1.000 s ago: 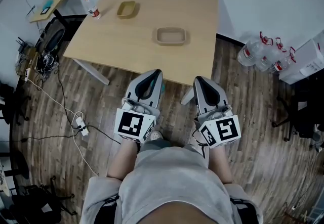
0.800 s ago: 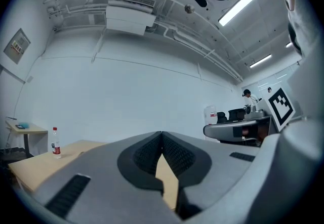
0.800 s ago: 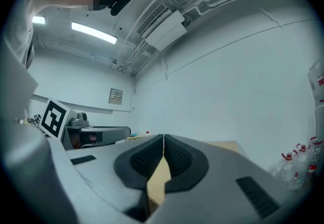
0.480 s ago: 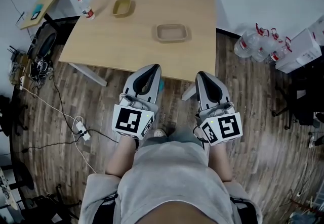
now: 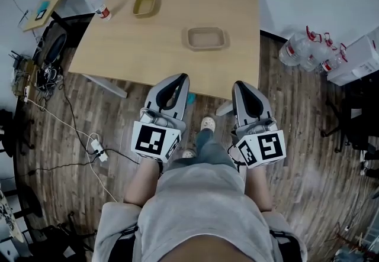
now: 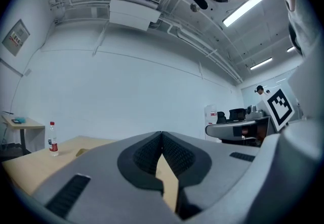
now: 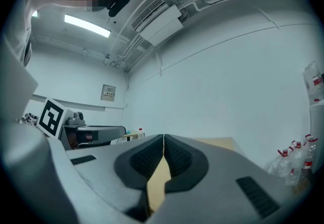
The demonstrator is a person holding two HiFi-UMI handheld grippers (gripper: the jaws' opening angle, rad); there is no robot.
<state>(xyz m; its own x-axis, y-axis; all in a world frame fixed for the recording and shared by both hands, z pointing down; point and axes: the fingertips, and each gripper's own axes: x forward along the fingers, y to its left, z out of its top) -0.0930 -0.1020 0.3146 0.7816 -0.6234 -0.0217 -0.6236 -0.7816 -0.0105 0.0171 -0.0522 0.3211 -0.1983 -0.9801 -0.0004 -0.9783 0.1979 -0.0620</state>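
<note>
Wooden table (image 5: 148, 48) lies beyond closed left tool (image 5: 182, 77) and right tool (image 5: 238, 85)

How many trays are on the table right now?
2. A yellow tray sits near the table's far left corner, by the bottle; a tan tray lies nearer the middle. None seems hidden.

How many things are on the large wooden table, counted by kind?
Trays: 2 (olive tray, beige tray)
Bottles: 1 (water bottle)
Total: 3
</note>
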